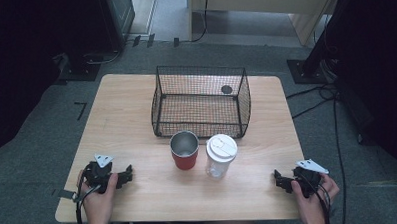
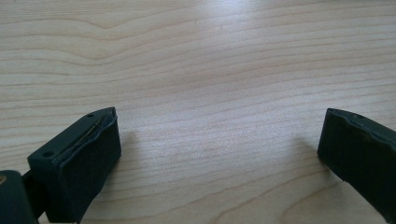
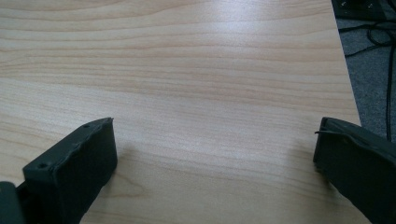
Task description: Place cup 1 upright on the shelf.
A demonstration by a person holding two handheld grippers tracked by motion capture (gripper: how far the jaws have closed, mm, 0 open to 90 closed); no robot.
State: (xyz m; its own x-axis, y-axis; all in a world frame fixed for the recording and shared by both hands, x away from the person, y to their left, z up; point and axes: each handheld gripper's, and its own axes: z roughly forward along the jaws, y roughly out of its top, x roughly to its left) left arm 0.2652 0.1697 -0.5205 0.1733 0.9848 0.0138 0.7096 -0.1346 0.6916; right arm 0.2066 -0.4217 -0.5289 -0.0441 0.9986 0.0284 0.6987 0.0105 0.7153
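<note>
Nothing's begun: I hold both the left gripper and right gripper with jaws released, red cup and lidded tumbler untouched at twelve o'clock.

A lab: grey carpet, trailing cables, stands.

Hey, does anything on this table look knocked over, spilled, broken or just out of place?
Nothing stands out. The red cup and the clear cup with the white lid stand upright side by side in front of the wire basket, and the table looks dry. The left gripper and right gripper rest open near the front corners.
</note>
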